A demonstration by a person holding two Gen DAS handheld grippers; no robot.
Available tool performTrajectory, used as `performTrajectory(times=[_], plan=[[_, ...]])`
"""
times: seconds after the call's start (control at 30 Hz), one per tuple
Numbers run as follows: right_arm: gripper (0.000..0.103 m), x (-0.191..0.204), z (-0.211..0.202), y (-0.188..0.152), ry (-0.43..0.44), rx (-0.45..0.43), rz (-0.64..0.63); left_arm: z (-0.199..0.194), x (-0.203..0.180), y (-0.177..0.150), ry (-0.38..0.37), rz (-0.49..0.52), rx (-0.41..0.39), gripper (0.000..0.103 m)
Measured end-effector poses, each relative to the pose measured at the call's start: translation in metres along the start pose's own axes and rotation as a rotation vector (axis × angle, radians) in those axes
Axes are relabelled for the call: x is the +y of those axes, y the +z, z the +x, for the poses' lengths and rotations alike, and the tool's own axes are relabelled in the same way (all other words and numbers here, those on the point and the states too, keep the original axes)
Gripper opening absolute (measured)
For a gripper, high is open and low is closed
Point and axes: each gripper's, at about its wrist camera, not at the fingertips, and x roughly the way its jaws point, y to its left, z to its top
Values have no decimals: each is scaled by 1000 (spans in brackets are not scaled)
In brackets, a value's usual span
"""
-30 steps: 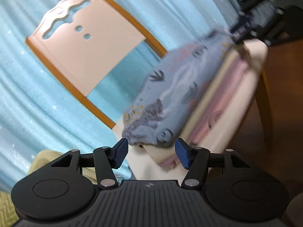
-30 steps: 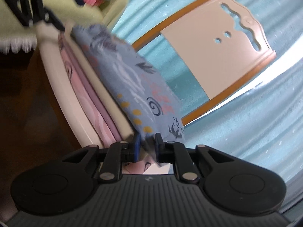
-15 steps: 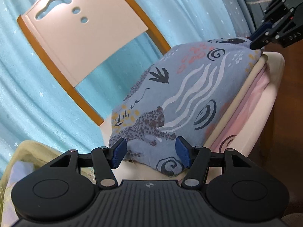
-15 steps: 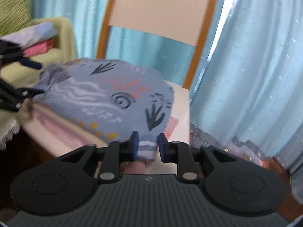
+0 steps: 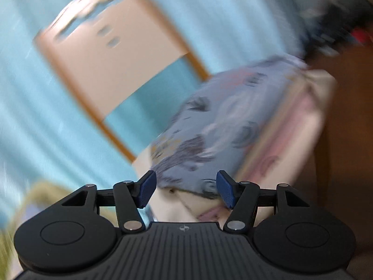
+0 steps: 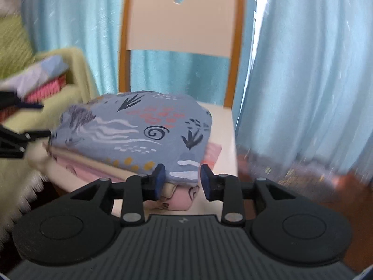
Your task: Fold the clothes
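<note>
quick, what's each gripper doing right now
left gripper: open, holding nothing
right gripper: open, jaws just opening off the blue patterned cloth

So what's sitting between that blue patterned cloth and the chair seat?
Folded clothes: a cream layer and pink ones lie stacked under the blue patterned cloth, on the chair seat. The right wrist view shows it best.
</note>
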Motion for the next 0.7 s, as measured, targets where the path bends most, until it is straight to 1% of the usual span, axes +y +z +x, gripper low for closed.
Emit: performTrajectory(times=[0.03, 0.13, 0.23, 0.3, 0.33, 0.37, 0.4, 0.43, 0.47, 0.5, 0.53, 0.6, 0.67, 0.7], plan=[[29, 7, -2, -1, -5, -3, -53, -1, -6, 1, -3, 64, -3, 59], [29, 26, -1, -1, -37, -13, -199, 8, -16, 4, 3, 201, 12, 50], [29, 41, 3, 1, -56, -14, -316, 21, -20, 7, 1, 300, 30, 47], [29, 48, 6, 1, -66, -14, -385, 26, -23, 8, -5, 355, 40, 47], [29, 51, 8, 0, -70, -11, -414, 28, -23, 9, -6, 373, 39, 45], [29, 54, 10, 0, -75, -11, -446, 30, -24, 9, -11, 386, 44, 38], [29, 57, 12, -1, -81, -10, -481, 32, -25, 8, -12, 407, 52, 34], [31, 60, 14, -2, -87, -8, -516, 33, -27, 8, -15, 429, 60, 24], [35, 63, 16, -3, -93, -7, -552, 34, -27, 7, -20, 443, 63, 16], [40, 66, 16, -3, -99, -9, -578, 35, -27, 7, -24, 447, 63, 13], [42, 68, 15, -4, -103, -16, -596, 36, -27, 7, -29, 451, 63, 7], [48, 71, 10, -4, -104, -29, -618, 36, -23, 9, -28, 430, 53, 5], [52, 74, 5, -6, -86, -33, -624, 35, -17, 11, -17, 404, 37, 4], [52, 76, 5, -8, -88, -31, -643, 34, -15, 12, -10, 401, 28, 4]])
